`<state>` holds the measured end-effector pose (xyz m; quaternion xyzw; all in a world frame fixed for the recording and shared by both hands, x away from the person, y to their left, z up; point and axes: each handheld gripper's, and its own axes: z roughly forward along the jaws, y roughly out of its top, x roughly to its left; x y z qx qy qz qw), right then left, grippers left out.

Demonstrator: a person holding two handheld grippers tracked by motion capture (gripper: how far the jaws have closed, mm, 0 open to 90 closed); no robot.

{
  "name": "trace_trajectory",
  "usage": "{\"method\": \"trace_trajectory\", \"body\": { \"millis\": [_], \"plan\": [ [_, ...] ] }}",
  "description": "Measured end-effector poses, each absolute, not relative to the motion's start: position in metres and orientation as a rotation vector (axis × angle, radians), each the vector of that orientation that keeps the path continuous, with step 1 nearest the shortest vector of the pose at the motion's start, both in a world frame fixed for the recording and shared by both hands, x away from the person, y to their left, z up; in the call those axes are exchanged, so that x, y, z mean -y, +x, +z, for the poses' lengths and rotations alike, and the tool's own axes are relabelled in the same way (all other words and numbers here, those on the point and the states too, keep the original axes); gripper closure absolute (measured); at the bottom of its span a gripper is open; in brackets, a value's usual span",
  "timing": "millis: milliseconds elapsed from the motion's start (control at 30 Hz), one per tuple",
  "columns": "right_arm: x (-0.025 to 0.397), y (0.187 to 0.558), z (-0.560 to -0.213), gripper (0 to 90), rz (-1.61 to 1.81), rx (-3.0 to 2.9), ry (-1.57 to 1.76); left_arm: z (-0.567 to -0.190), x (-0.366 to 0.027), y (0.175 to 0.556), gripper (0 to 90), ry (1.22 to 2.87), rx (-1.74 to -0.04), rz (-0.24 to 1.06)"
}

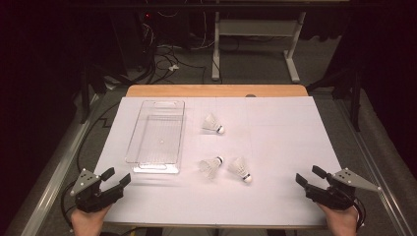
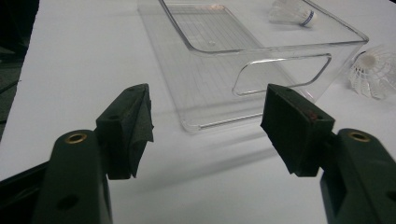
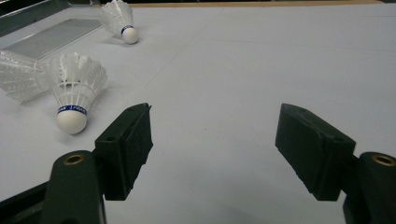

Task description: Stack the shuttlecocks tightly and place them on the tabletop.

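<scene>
Three white shuttlecocks lie on the white table top: one point(image 1: 213, 124) toward the back, one point(image 1: 211, 166) in the middle with its cork pointing away, and one point(image 1: 240, 169) just right of it. A clear plastic tray point(image 1: 156, 165) stands empty to their left. My left gripper point(image 1: 116, 177) rests open at the front left corner, facing the tray's near wall point(image 2: 261, 81). My right gripper point(image 1: 308, 176) is open at the front right corner, with the nearest shuttlecock point(image 3: 74, 91) ahead to its left.
The white sheet covers a wooden table point(image 1: 216, 90) whose far edge shows bare. Beyond it are a table frame point(image 1: 255, 44) and cables on the floor. A metal rail point(image 1: 49, 182) runs along the left side.
</scene>
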<state>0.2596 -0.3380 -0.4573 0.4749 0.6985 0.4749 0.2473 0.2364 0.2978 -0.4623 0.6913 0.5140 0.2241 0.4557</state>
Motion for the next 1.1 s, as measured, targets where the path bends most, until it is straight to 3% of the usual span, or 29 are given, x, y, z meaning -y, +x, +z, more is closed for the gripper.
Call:
{"method": "trace_trajectory", "body": {
  "millis": [1100],
  "plan": [
    [0.337, 0.259, -0.457, 27.5, 1.301, -1.911, 1.293, -0.458, -0.267, 0.232, 38.2, 1.752, -1.178, 0.493]
  ]
}}
